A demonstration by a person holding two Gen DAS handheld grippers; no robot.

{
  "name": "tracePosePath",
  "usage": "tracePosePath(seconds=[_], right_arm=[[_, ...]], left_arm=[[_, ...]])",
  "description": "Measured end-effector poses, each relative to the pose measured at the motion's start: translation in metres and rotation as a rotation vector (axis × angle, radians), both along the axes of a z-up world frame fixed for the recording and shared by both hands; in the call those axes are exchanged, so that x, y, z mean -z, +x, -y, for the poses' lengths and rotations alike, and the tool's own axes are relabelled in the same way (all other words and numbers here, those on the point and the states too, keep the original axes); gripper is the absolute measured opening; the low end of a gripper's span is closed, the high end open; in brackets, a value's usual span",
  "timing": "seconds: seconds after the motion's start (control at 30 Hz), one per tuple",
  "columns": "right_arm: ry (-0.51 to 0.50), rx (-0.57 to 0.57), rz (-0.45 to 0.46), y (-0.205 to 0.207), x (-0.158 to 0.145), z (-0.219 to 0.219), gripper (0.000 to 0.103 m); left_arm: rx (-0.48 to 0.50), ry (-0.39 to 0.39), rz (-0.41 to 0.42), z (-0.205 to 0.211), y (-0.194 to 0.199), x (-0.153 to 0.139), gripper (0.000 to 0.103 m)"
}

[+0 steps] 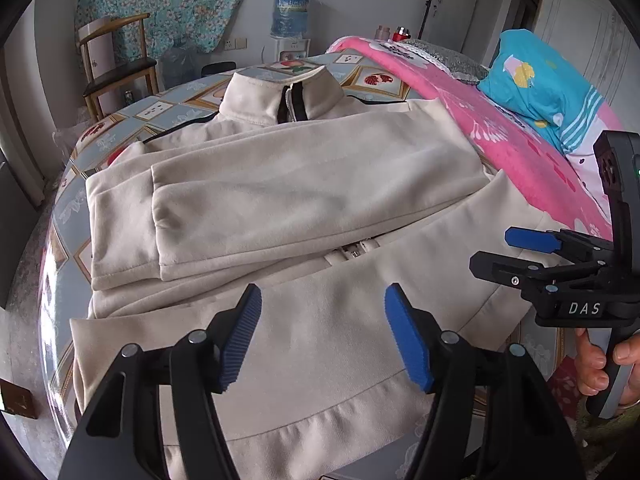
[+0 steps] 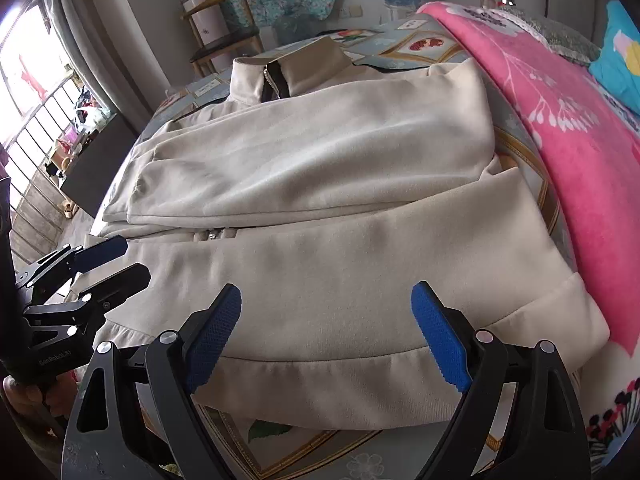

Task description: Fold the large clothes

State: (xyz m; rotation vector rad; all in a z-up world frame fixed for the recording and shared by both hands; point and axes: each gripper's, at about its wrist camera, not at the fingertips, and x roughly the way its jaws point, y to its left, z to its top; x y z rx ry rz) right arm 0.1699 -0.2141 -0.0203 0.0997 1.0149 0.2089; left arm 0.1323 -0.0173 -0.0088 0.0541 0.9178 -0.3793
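Nearest, left tongs (image 1: 323, 336) with jaws apart, blue pads bare, nothing between them, poised over the hem of the jacket (image 1: 304, 216). Right tongs (image 2: 326, 338) likewise spread wide and empty, above the same hem band nearer its right end. In the left view, right tongs held by a hand (image 1: 604, 364) at the right edge, off the cloth.

Beyond, cream jacket lying flat on the table (image 1: 68, 208), front up, zip closed. Both sleeves folded across the chest, one on top of the other, cuffs toward the left edge. Collar upright at the far end.

Right of the jacket, a pink blanket (image 2: 568, 128) with a blue pillow (image 1: 548, 84) on it. Farther back, a chair (image 1: 116, 68), a water jug (image 1: 290, 12) and a floral curtain (image 1: 160, 0).
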Motion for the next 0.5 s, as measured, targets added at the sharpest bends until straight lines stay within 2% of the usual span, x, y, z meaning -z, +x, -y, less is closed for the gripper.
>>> tracePosePath(seconds=[0.5], right_arm=[[0.005,-0.001,0.018,-0.0044,-0.0050,-0.0010,0.084]], left_arm=[[-0.011,0.006,0.016,-0.0014,-0.0024,-0.0060,0.066]])
